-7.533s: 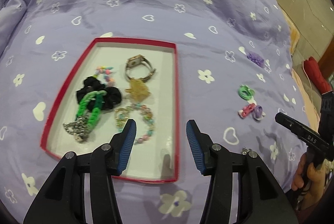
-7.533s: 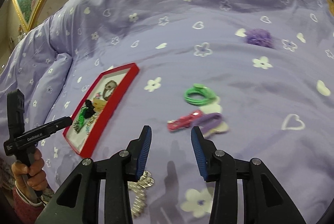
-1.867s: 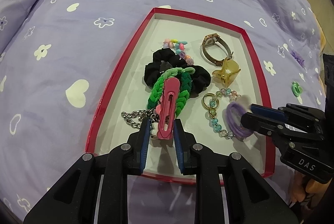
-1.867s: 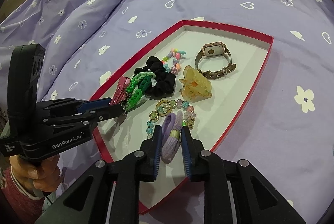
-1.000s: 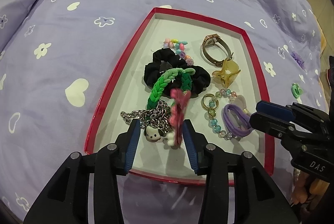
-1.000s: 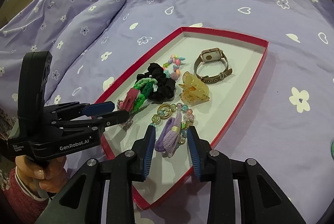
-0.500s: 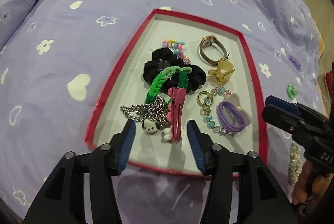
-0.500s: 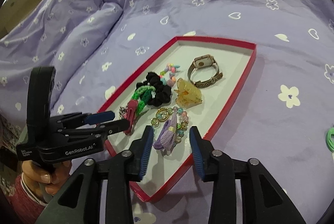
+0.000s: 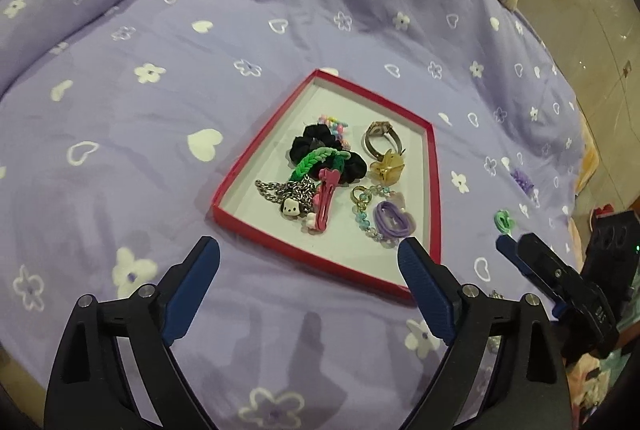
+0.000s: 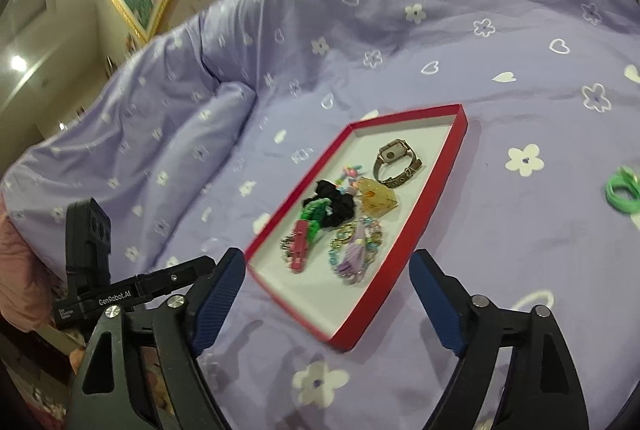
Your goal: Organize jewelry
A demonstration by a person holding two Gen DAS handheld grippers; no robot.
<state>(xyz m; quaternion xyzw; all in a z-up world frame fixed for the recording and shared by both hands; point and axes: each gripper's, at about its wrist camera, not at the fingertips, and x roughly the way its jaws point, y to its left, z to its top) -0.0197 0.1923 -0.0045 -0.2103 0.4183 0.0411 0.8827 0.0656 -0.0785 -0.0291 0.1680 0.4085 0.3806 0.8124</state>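
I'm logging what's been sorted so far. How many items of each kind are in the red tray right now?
In the red tray:
Hair ties and scrunchies: 3 (black scrunchie, green braided tie, purple hair tie)
Hair clips: 2 (pink clip, amber claw clip)
Watches: 1
Beaded strands: 2
Chains with charm: 1
Total: 9

White lettering reading "GenRobot.AI" runs along the side of the black left gripper (image 10: 176, 280) as seen from the right wrist camera, and a smaller white label sits beside it, too small to make out. On the right gripper (image 9: 516, 250), seen from the left wrist camera, a few white characters are printed on the black body, but they are turned away and cannot be read with certainty.
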